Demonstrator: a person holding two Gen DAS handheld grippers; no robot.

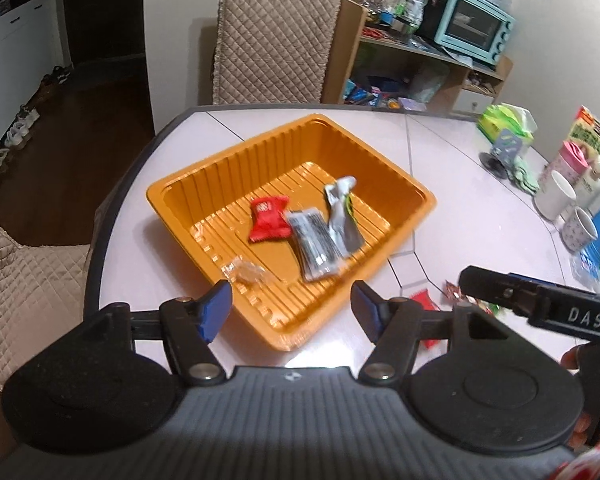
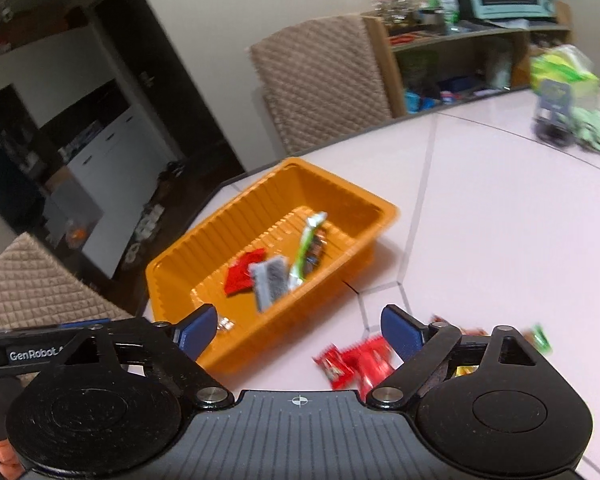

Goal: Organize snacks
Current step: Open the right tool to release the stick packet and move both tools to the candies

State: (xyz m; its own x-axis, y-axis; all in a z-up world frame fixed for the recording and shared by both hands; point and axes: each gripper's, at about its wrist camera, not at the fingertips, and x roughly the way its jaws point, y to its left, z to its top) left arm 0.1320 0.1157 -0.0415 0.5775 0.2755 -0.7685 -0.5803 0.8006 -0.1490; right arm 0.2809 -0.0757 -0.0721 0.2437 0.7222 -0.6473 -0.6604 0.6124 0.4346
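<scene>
An orange ribbed tray (image 1: pixel 180 192) (image 2: pixel 168 268) sits on the pale table. Inside lie a red packet (image 1: pixel 269 219) (image 2: pixel 242 274), a grey striped packet (image 1: pixel 314 242) (image 2: pixel 269 278), a silver-green wrapper (image 1: pixel 342 210) (image 2: pixel 306 248) and a small clear wrapped candy (image 1: pixel 246 272) (image 2: pixel 225 325). My left gripper (image 1: pixel 291 310) hangs open above the tray's near rim, nothing between its blue pads. My right gripper (image 2: pixel 300 330) is open too, over the near corner of the tray. Red snack packets (image 2: pixel 356 362) (image 1: pixel 428 302) lie loose on the table to the tray's right.
Quilted chairs (image 1: pixel 272 36) stand behind and left of the table (image 1: pixel 440 168). Cups (image 1: pixel 556 196), a green bag (image 1: pixel 508 120) and boxes crowd the right edge. A shelf with a blue oven (image 1: pixel 476 28) stands beyond. The right gripper's black body (image 1: pixel 540 304) reaches in from the right.
</scene>
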